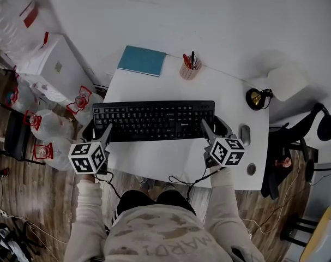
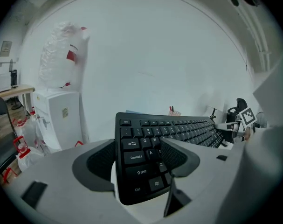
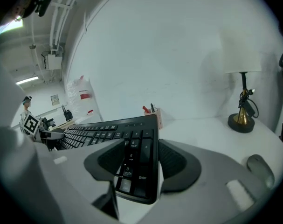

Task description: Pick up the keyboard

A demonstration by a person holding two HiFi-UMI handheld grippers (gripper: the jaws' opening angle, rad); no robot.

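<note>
A black keyboard [image 1: 154,120] hangs lifted above the white desk [image 1: 154,162], held at both ends. My left gripper [image 1: 102,131] is shut on its left end; in the left gripper view the pads clamp the keyboard [image 2: 178,129] near the Shift and Caps Lock keys, with the gripper [image 2: 139,160] gripping it from the end. My right gripper [image 1: 209,127] is shut on the right end; in the right gripper view its gripper [image 3: 134,160] pinches the number pad of the keyboard [image 3: 104,129].
A teal notebook [image 1: 142,60] and a pen cup [image 1: 190,69] sit at the desk's back. A mouse [image 1: 245,135] and a brass lamp base [image 1: 257,98] stand at the right. A white cabinet [image 1: 56,67] and plastic bags [image 1: 45,127] crowd the left side.
</note>
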